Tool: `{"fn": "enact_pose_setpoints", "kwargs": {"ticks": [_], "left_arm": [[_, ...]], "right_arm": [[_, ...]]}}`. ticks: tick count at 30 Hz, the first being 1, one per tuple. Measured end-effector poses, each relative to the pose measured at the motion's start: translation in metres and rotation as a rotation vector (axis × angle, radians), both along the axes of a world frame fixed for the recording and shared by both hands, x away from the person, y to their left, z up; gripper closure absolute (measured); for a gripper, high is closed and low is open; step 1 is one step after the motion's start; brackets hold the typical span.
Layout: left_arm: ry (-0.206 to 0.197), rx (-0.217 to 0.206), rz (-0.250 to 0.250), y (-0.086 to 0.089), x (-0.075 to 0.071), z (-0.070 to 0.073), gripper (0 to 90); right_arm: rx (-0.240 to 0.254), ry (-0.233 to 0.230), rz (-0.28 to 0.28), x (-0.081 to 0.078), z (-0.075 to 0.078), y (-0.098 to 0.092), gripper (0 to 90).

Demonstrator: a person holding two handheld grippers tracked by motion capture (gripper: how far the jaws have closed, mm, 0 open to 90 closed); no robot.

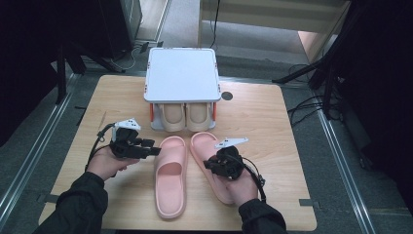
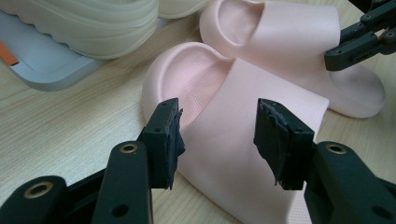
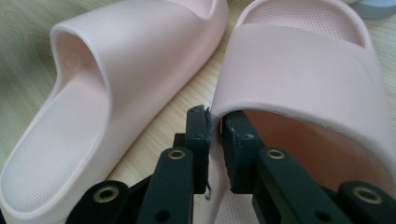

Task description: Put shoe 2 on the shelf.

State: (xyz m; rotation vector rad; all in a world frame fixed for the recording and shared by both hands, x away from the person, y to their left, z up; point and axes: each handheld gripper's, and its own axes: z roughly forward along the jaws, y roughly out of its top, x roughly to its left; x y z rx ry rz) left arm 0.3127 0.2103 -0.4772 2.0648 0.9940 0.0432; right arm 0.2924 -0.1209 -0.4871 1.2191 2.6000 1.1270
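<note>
Two pink slippers lie side by side on the wooden table (image 1: 258, 122). The left slipper (image 1: 170, 178) (image 2: 243, 88) (image 3: 116, 56) points its toe at the rack. My left gripper (image 1: 155, 149) (image 2: 219, 135) is open beside that slipper's toe end, its jaws wide apart with nothing gripped. Over the right slipper (image 1: 200, 146) (image 2: 289, 42) (image 3: 303, 70) sits my right gripper (image 1: 209, 165) (image 3: 215, 135). Its jaws stand narrowly apart astride the rear edge of the strap, and the pads look just off it. The right gripper (image 2: 359, 37) also reaches into the top right of the left gripper view.
A small rack with a white top (image 1: 182, 73) stands at the far middle of the table, with a pair of beige slippers (image 1: 185, 117) on its lower shelf. A dark round hole (image 1: 227, 96) is in the table beside it. Bare wood lies left and right.
</note>
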Motion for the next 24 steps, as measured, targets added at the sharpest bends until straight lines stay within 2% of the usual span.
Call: {"fn": "enact_pose_setpoints", "kwargs": {"ticks": [3,6,9,12,15,18,24], "left_arm": [[-0.004,-0.005,0.005,0.001,-0.001,0.000,49.7],[-0.009,-0.012,0.009,0.003,-0.001,0.001,49.8],[-0.005,-0.008,0.015,0.004,-0.001,0.002,51.1],[-0.005,-0.015,0.013,0.004,-0.003,0.004,54.3],[-0.005,-0.013,0.009,0.005,-0.005,0.005,59.7],[-0.005,-0.008,0.005,0.006,-0.006,0.004,66.2],[0.023,0.021,0.034,0.009,-0.007,-0.003,70.4]], "right_arm": [[0.022,-0.004,-0.006,0.000,0.003,-0.004,74.3],[0.053,0.019,-0.003,-0.003,0.010,-0.012,68.9],[0.090,0.006,0.006,-0.010,0.021,-0.024,69.8],[0.118,-0.022,0.004,-0.014,0.032,-0.040,76.3],[0.104,-0.064,-0.011,-0.010,0.037,-0.058,82.9],[0.083,-0.071,-0.041,-0.001,0.033,-0.073,86.0],[0.037,-0.026,-0.076,0.021,0.015,-0.087,86.1]]}}
